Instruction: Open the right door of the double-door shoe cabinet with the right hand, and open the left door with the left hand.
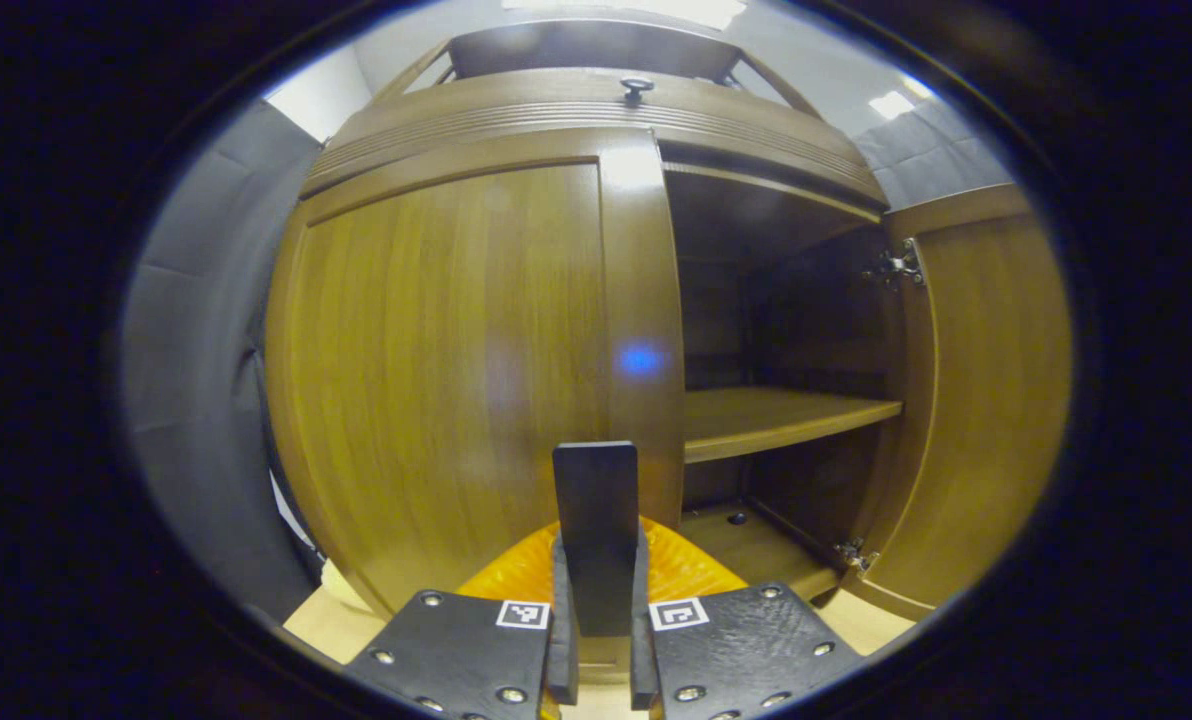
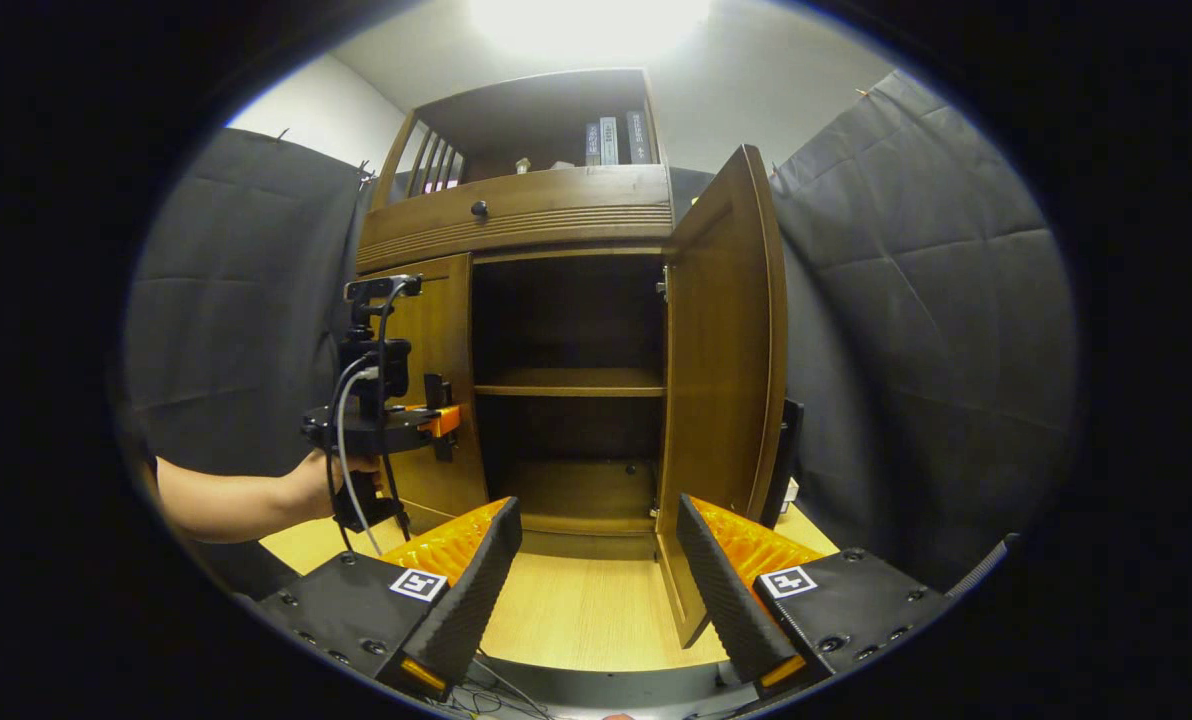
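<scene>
The shoe cabinet (image 2: pixel 516 215) sits on a light wood surface (image 2: pixel 576 610) in the booth. Its right door (image 2: pixel 721 370) hangs wide open, so you can see the middle shelf (image 2: pixel 568 381) inside. The left door (image 1: pixel 456 370) looks shut. The left claw (image 1: pixel 596 560) has its fingers pinched together, right up against the left door's inner edge, with a dark upright piece showing between them; can't tell if that's the handle. A hand (image 2: pixel 321 485) holds that tool. The right claw (image 2: pixel 591 590) is spread wide, gripping nothing, hanging back from the cabinet front.
</scene>
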{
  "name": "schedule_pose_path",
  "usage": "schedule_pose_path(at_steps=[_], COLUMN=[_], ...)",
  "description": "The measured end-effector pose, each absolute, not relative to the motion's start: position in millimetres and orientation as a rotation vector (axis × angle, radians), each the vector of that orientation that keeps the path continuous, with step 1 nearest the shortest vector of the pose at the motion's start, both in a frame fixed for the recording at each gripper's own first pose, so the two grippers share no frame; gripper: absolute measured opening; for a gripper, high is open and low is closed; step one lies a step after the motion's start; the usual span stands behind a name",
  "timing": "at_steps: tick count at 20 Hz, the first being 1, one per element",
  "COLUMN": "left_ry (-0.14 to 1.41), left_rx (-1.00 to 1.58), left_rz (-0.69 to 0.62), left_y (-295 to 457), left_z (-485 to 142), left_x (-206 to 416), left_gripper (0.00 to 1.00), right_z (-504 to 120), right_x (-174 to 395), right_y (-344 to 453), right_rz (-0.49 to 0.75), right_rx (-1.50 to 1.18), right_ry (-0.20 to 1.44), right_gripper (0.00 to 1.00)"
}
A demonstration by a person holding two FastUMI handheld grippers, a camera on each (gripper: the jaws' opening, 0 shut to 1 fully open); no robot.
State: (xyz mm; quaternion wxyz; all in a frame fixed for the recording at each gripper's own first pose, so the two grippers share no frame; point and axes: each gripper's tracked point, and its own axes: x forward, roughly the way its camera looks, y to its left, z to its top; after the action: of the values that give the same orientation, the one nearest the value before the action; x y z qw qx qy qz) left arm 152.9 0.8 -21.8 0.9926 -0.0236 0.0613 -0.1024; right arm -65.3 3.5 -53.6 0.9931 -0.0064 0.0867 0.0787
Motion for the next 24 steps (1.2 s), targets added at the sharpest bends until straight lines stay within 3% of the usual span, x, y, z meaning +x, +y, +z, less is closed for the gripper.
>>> schedule_pose_path(at_steps=[5,7,9,10,13,14,20,24], left_ry=[0.134,0.139,0.145,0.146,0.141,0.142,0.148,0.156], left_rx=[-0.052,-0.052,-0.056,-0.059,-0.055,-0.053,-0.072,-0.064], left_rz=[-0.213,-0.213,-0.207,-0.201,-0.184,-0.177,-0.131,-0.108], left_y=[13.1,17.4,24.9,28.5,42.9,47.2,73.0,88.8], left_z=[-23.3,-25.0,-24.6,-24.3,-23.6,-25.6,-29.7,-30.6], left_x=[122.4,109.0,95.9,90.0,76.4,73.2,60.8,54.6], left_gripper=[0.24,0.22,0.19,0.19,0.19,0.24,0.24,0.23], right_z=[-53.5,-55.1,-55.8,-56.2,-56.8,-56.3,-57.5,-61.6], right_x=[-53.4,-50.4,-48.3,-47.5,-43.9,-42.9,-37.1,-30.9], right_y=[17.2,23.6,31.7,35.7,48.6,53.1,75.9,88.6], right_rz=[0.210,0.232,0.253,0.263,0.298,0.311,0.347,0.358], right_rx=[-0.005,-0.002,0.004,0.004,-0.005,-0.010,-0.025,-0.031], right_ry=[0.168,0.168,0.168,0.167,0.167,0.167,0.159,0.167], right_gripper=[0.93,0.98,0.93,1.00,0.93,0.93,0.98,0.93])
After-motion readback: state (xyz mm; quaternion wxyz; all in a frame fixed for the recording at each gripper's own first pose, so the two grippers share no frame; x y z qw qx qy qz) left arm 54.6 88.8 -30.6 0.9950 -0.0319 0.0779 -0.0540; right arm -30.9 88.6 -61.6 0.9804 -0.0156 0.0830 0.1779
